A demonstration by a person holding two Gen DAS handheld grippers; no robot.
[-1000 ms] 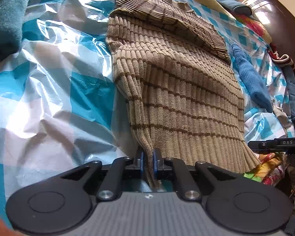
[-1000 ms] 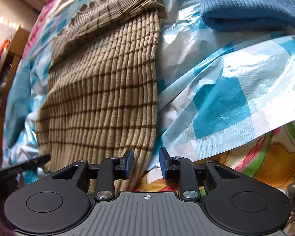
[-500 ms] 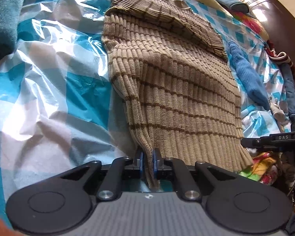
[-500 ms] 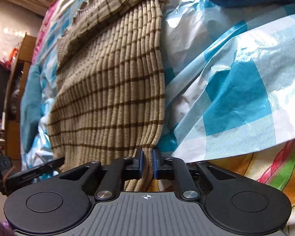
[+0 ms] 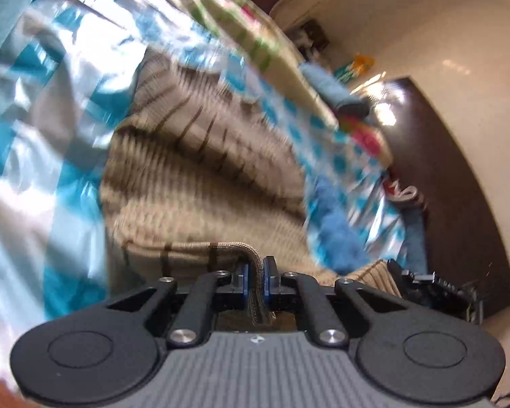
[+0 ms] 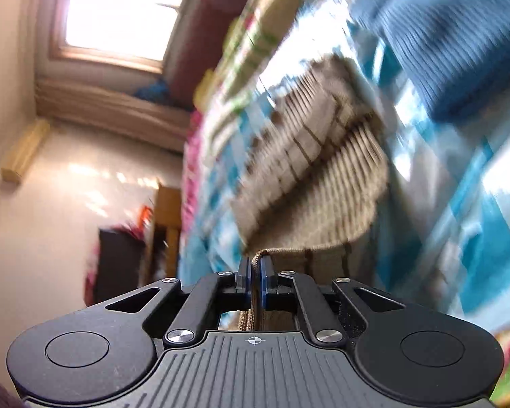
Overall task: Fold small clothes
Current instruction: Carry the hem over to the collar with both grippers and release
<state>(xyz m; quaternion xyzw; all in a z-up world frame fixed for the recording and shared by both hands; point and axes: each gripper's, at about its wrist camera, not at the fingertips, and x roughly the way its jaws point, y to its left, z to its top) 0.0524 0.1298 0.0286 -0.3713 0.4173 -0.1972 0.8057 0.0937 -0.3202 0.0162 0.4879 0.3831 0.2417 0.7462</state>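
Left wrist view: blurred sweater (image 5: 200, 183), hem pinched in left gripper (image 5: 254, 280) and right gripper (image 6: 254, 284).

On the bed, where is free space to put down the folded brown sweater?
Free: the checked plastic sheet left of the brown sweater. Crowded: its right side, where blue knitwear lies close.

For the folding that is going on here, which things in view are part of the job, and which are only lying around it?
Part of the job:
- tan striped ribbed garment, its hem pinched at both corners
- left gripper, shut on the hem
- right gripper, shut on the hem

Only lying around:
- blue knitted cloth
- blue-and-white checked plastic sheet
- teal cloth
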